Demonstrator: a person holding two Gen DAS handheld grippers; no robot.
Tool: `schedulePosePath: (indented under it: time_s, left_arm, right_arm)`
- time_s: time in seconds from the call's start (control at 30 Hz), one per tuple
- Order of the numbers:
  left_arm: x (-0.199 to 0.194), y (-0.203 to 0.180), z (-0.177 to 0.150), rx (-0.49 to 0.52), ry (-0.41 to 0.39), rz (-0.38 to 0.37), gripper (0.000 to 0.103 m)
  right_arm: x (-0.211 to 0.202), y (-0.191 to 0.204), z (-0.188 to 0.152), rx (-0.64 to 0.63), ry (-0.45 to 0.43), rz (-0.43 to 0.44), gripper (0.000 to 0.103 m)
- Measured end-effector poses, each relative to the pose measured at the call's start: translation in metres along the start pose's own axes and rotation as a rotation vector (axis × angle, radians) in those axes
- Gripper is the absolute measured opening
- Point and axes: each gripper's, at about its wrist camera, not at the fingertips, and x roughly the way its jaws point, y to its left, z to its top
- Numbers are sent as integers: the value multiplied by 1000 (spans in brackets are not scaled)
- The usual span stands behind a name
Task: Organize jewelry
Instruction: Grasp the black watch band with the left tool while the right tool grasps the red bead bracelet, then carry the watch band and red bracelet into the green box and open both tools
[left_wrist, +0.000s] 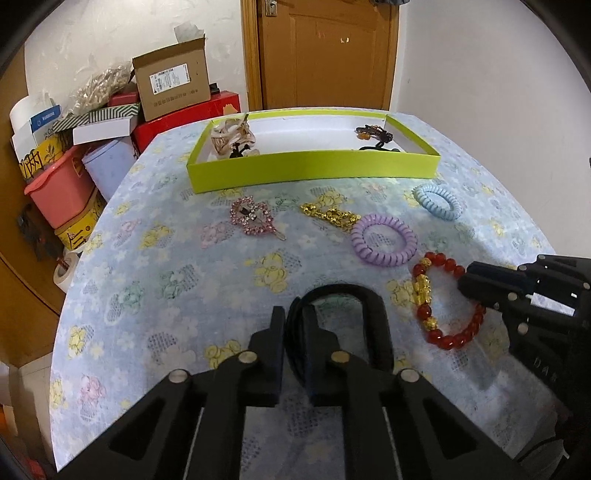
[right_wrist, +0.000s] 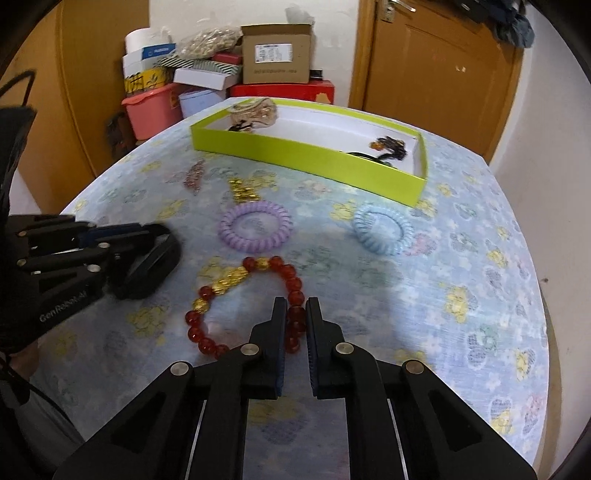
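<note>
Bracelet (right_wrist: 291, 317) pinched in right hand-held gripper (right_wrist: 296, 314)

Landmark: green tray (left_wrist: 314, 170) at far side of table (left_wrist: 166, 295).

- Directly before tray's near wall: row of obstacles, namely pink rhinestone clip (left_wrist: 255, 218), gold chain (left_wrist: 332, 216), purple coil tie (left_wrist: 384, 240), blue coil tie (left_wrist: 437, 202).
- Gaps between these narrow; clip to chain the widest.
- Nearer than that row: red bead bracelet (left_wrist: 447, 302) and black band (left_wrist: 351, 314).
- Left of tray and clip: bare cloth, open passage.
- Inside tray: middle floor free; items piled at left and right ends.
- Beyond tray's left end: stacked boxes (left_wrist: 170, 85) off table.
</note>
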Motion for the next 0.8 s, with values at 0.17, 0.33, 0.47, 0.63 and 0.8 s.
schedulePosePath:
  time_s: [0.17, 0.33, 0.47, 0.63, 0.8]
  left_arm:
    - [-1, 4, 1, -27, -4, -27, 8]
    - [-11, 6, 3, -37, -32, -45, 8]
    - [-23, 10, 7, -49, -61, -58, 8]
    - [-35, 16, 12, -65, -87, -73, 8]
    - [-43, 16, 17, -67, -102, -81, 8]
  right_arm:
    - [-10, -15, 3, 46, -24, 21, 9]
    - [-27, -23, 10, 61, -65, 41, 9]
    - [-39, -24, 18, 54, -98, 47, 9]
    - [-57, -22, 27, 35, -141, 55, 9]
    - [-70, -22, 34, 20, -173, 57, 10]
